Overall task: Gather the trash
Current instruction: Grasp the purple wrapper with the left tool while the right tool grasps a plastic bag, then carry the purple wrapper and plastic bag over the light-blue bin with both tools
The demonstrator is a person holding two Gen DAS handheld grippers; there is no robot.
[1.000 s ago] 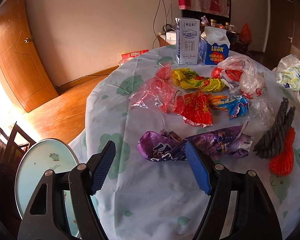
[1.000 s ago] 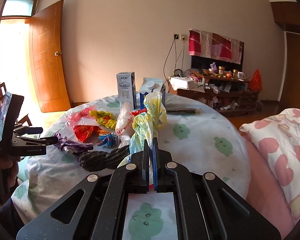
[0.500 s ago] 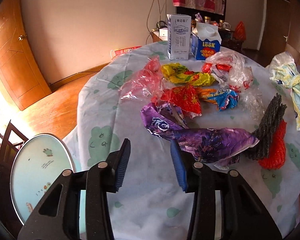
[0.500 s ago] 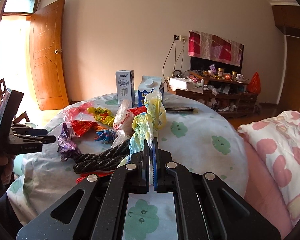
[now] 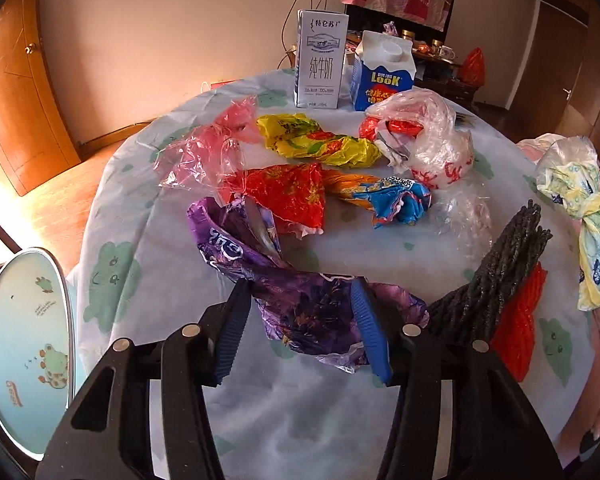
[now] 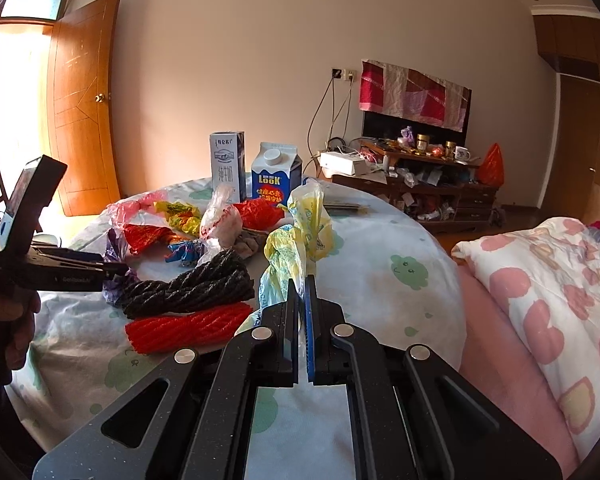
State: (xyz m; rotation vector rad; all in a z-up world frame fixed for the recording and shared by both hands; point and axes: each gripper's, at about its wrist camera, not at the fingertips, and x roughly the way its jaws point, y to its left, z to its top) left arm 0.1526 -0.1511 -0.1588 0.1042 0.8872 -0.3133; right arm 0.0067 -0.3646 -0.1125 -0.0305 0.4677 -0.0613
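A crumpled purple wrapper (image 5: 300,312) lies near the front of the round table (image 5: 300,420). My left gripper (image 5: 300,292) straddles it and its jaws are closing. The wrapper fills most of the gap, with a little space still showing by the left pad. My right gripper (image 6: 302,284) is shut on a knotted yellow-and-blue plastic bag (image 6: 296,236), which stands up above its fingers; that bag (image 5: 584,216) also shows at the right of the left wrist view. The left gripper (image 6: 108,270), held by a hand, shows at the left of the right wrist view.
Behind the purple wrapper lie red (image 5: 288,192), yellow (image 5: 316,144) and blue-orange (image 5: 384,200) wrappers and pink (image 5: 204,152) and clear (image 5: 428,136) bags. Black (image 5: 496,280) and red (image 5: 520,320) twisted nets lie to the right. Two milk cartons (image 5: 320,64) stand at the back. A round stool (image 5: 24,320) is on the left and a bed (image 6: 540,280) on the right.
The left gripper's jaws have narrowed and moved forward around the purple wrapper, which now lies between them. The right gripper stays shut on the bag, drifting slightly toward the table.
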